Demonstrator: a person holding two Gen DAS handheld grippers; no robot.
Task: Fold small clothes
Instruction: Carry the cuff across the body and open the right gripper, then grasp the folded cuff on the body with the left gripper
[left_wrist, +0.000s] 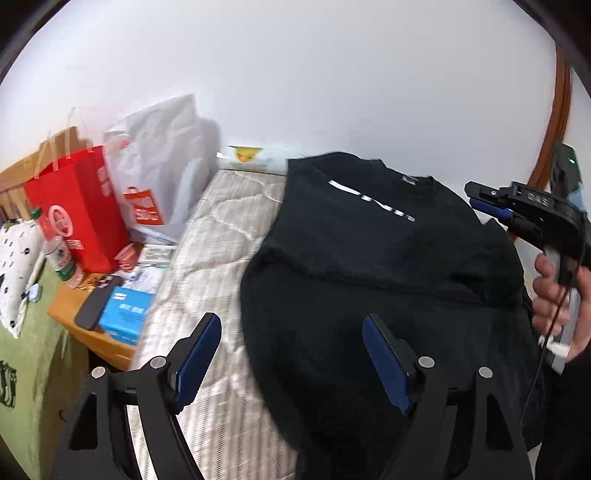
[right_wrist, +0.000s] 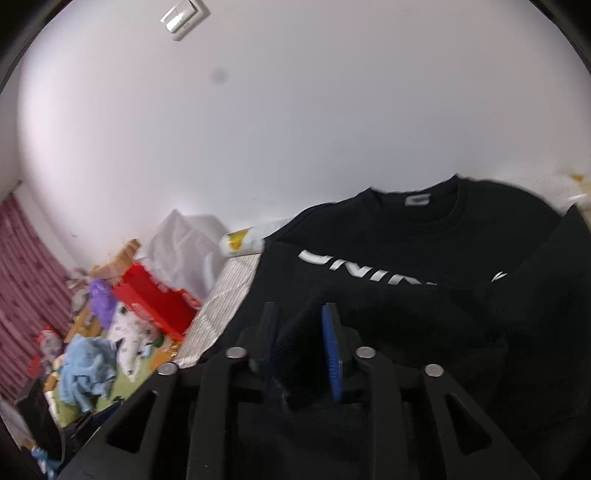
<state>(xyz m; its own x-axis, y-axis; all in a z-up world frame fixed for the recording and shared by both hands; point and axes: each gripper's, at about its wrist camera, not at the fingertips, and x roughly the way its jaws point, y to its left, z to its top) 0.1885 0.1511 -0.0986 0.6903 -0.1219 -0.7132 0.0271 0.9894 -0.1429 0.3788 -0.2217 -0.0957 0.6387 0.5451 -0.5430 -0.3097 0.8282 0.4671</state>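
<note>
A black sweatshirt (left_wrist: 369, 266) with white lettering lies partly folded on a pale quilted mattress (left_wrist: 207, 280). My left gripper (left_wrist: 291, 328) is open and empty, its blue pads hovering over the sweatshirt's near left edge. My right gripper (left_wrist: 476, 197) shows at the right of the left wrist view, held in a hand. In the right wrist view my right gripper (right_wrist: 301, 332) is shut on a ribbed fold of the black sweatshirt (right_wrist: 424, 273), with cloth bunched between the blue pads (right_wrist: 330, 350).
Left of the mattress a wooden bedside table (left_wrist: 74, 314) holds a red bag (left_wrist: 77, 206), a white plastic bag (left_wrist: 162, 162), a phone (left_wrist: 98, 302), a blue box (left_wrist: 127, 314) and a bottle. A white wall stands behind. Clutter and a maroon curtain (right_wrist: 26, 280) lie far left.
</note>
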